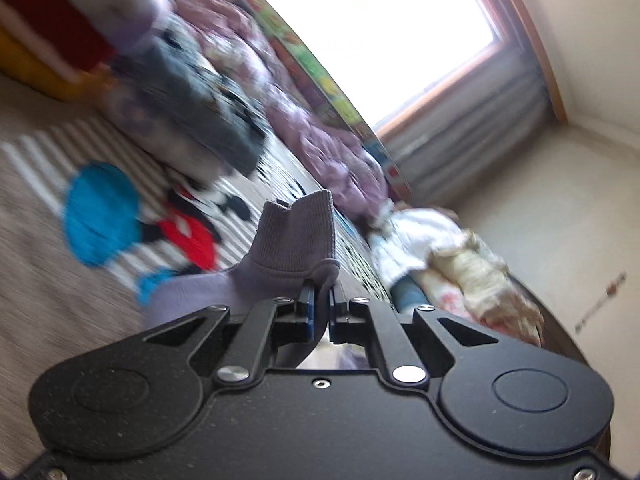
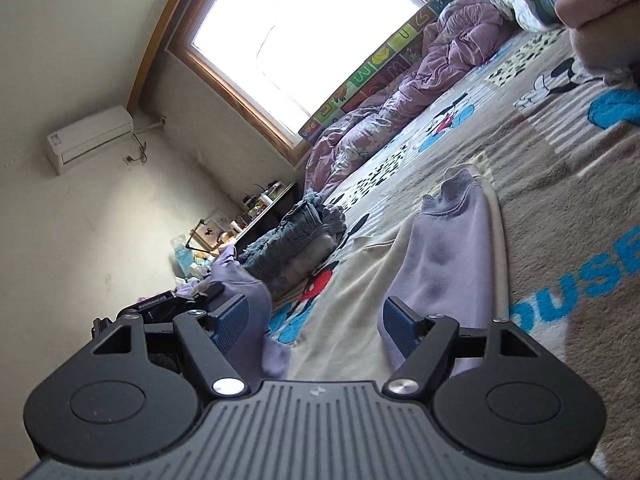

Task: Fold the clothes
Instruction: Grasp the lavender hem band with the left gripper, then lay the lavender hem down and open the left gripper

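On the cartoon blanket point(image 2: 560, 184): lilac sweatshirt sleeve point(image 2: 452, 248) runs lengthwise ahead of right gripper point(image 2: 316, 326), jaws wide, straddling nothing. Left gripper point(image 1: 320, 300) pinches the ribbed cuff point(image 1: 296, 232), lifted.

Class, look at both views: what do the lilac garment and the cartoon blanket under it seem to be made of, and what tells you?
Lilac garment: probably soft matte knit cotton jersey; its cuff shows fine ribbing.
Blanket: likely plush synthetic fleece; fuzzy, short-piled surface with printed cartoon figures.
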A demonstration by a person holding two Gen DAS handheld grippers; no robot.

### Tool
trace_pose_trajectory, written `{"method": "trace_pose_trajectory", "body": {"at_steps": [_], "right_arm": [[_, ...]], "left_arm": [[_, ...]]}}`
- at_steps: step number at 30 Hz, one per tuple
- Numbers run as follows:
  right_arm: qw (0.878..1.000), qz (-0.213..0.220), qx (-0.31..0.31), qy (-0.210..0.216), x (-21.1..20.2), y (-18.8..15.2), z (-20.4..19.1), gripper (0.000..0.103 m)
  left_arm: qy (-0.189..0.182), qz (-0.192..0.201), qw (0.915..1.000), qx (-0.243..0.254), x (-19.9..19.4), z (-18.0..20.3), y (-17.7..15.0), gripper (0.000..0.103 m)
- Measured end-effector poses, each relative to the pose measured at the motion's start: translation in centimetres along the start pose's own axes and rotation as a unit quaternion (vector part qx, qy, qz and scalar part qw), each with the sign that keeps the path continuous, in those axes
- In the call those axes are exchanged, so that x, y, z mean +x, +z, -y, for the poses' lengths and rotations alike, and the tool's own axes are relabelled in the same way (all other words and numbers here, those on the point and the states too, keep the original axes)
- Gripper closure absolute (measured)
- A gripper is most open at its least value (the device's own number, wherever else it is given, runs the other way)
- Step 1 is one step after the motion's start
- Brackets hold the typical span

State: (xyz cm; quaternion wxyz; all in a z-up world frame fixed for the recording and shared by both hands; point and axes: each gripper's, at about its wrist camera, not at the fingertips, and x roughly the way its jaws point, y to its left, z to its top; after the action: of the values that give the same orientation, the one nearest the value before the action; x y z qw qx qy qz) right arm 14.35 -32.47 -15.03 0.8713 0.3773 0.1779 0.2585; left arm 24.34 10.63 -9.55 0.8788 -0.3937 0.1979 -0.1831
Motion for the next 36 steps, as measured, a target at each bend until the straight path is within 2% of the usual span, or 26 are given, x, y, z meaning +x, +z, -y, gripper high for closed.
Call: {"method": "trace_pose_trajectory", "body": {"at_steps": [6, 12, 16, 22, 24, 25, 26, 27, 28, 32, 36], "right_arm": [[0.997, 0.006, 0.067, 0.031, -0.1, 1.0, 2.3, 0.023], [0.988, 0.019, 0.147, 0.042, -0.2, 2.0, 5.8, 0.021], [0.982, 0.019, 0.181, 0.048, 0.2, 2.0, 7.3, 0.019], [0.981, 0.013, 0.188, 0.048, 0.5, 2.0, 7.9, 0.018], [0.981, 0.012, 0.19, 0.043, 0.7, 1.9, 8.1, 0.018], [0.98, 0.011, 0.192, 0.041, 0.8, 1.8, 8.2, 0.018], [0.98, 0.011, 0.194, 0.039, 0.9, 1.8, 8.3, 0.018], [0.98, 0.011, 0.193, 0.037, 1.1, 1.8, 8.2, 0.018], [0.981, 0.009, 0.189, 0.035, 1.2, 1.8, 8.1, 0.018], [0.988, 0.004, 0.154, 0.014, 1.6, 1.7, 7.3, 0.02], [0.992, -0.008, 0.124, -0.007, 2.1, 1.8, 6.2, 0.022]], "left_arm": [[-0.017, -0.051, 0.9973, 0.048, 3.4, 4.0, -3.8, 0.1], [-0.018, -0.096, 0.9892, 0.109, 6.8, 7.1, -8.0, 0.1], [-0.014, -0.123, 0.9806, 0.152, 8.5, 8.6, -10.6, 0.1], [0.004, -0.152, 0.9628, 0.223, 10.4, 9.9, -13.8, 0.1], [0.007, -0.168, 0.9577, 0.233, 11.0, 9.9, -14.5, 0.1], [0.004, -0.183, 0.955, 0.234, 11.3, 9.8, -14.7, 0.096], [0.004, -0.193, 0.9528, 0.234, 11.4, 9.6, -14.9, 0.08], [0.005, -0.198, 0.9519, 0.234, 11.3, 9.5, -14.9, 0.072], [0.002, -0.197, 0.9526, 0.232, 10.9, 9.4, -14.7, 0.058], [-0.004, -0.171, 0.9594, 0.225, 8.3, 9.0, -12.7, 0.058], [0.006, -0.139, 0.9703, 0.198, 5.0, 7.3, -9.9, 0.058]]}}
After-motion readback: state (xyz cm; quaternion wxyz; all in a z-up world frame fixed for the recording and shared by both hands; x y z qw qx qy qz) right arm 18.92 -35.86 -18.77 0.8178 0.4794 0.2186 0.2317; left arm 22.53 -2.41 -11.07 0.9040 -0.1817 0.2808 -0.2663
